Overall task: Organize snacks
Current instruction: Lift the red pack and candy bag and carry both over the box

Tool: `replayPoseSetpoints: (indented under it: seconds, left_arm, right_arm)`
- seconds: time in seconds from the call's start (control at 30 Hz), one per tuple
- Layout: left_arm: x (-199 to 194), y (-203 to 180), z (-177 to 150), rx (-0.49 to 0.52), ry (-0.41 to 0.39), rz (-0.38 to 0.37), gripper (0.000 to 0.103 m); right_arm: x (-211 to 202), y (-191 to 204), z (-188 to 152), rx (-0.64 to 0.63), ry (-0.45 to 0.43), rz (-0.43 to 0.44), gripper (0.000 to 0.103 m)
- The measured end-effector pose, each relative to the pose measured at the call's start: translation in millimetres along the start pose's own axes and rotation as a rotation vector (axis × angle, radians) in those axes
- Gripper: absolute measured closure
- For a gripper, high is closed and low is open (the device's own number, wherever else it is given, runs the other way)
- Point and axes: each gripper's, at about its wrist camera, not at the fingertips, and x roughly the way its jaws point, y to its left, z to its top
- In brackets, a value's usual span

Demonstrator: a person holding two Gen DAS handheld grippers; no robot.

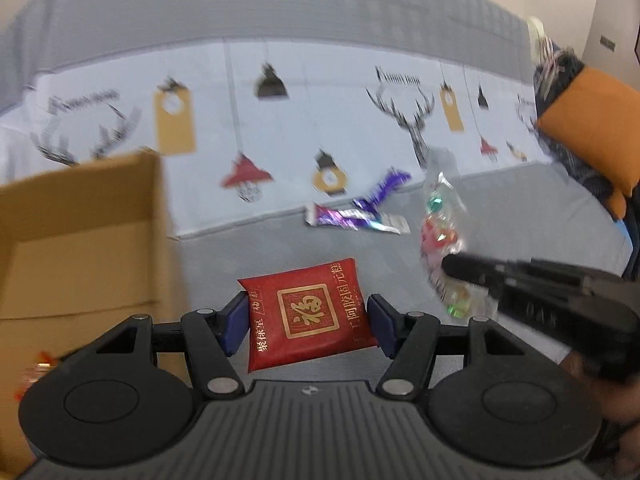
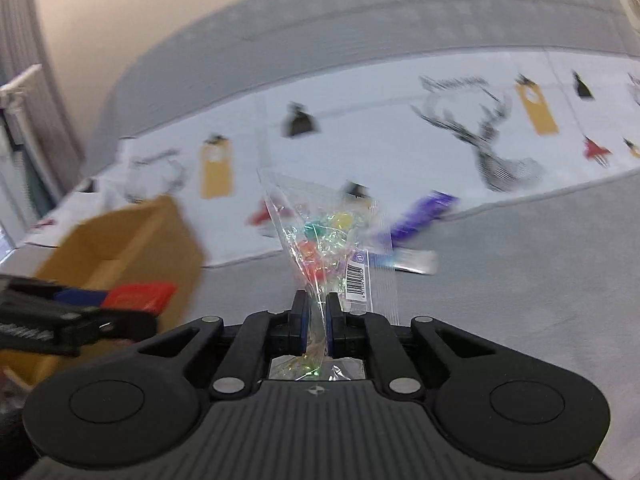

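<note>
Right of the cardboard box (image 1: 80,236), my left hand-held gripper (image 1: 306,322) clamps the red packet (image 1: 308,316) by its edges; it looks light, flat. My right hand-held gripper (image 2: 316,320) pinches the crinkly candy bag (image 2: 320,236) low, floppy; I'd grip above the sweets.

A big gray sofa (image 1: 280,12) fills most of the room behind. Its back is soft and gray, with a little square pattern. A white cloth (image 1: 304,120) lies over the seat part. The cloth has pictures of deer heads, yellow tags, and black and red hanging lamps. In front is a flat gray cushion top (image 2: 520,280). An orange pillow (image 1: 596,120) sits at the right end of the sofa. The wall (image 2: 120,20) behind is a pale cream color. The pictures are a bit blurry.
</note>
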Motion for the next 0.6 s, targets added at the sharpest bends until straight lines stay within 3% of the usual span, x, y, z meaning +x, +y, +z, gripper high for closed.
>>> replayPoseSetpoints:
  seconds: [0.17,0.23,0.4,0.6]
  left_arm:
    - [-69.4,30.6,7.9,-0.018,-0.117,0.027,0.035]
    - [-106.0,45.5,12.1,-0.051,-0.183,0.012,0.036]
    - [-187.2,72.5,9.4,-0.068,-0.356,0.07,0.035]
    - [-233.0,117.9,1.6,-0.171,-0.44,0.075,0.035]
  right_arm:
    - [-33.9,83.1,23.1,-0.066,-0.067,0.094,0.094]
    - [-50.0,119.5,36.4,-0.109,-0.106,0.133,0.094]
    - [-82.8,187.6,65.8,-0.162,-0.182,0.227,0.094]
    - [-94.5,252.8,80.4,-0.274,-0.219,0.299,0.094]
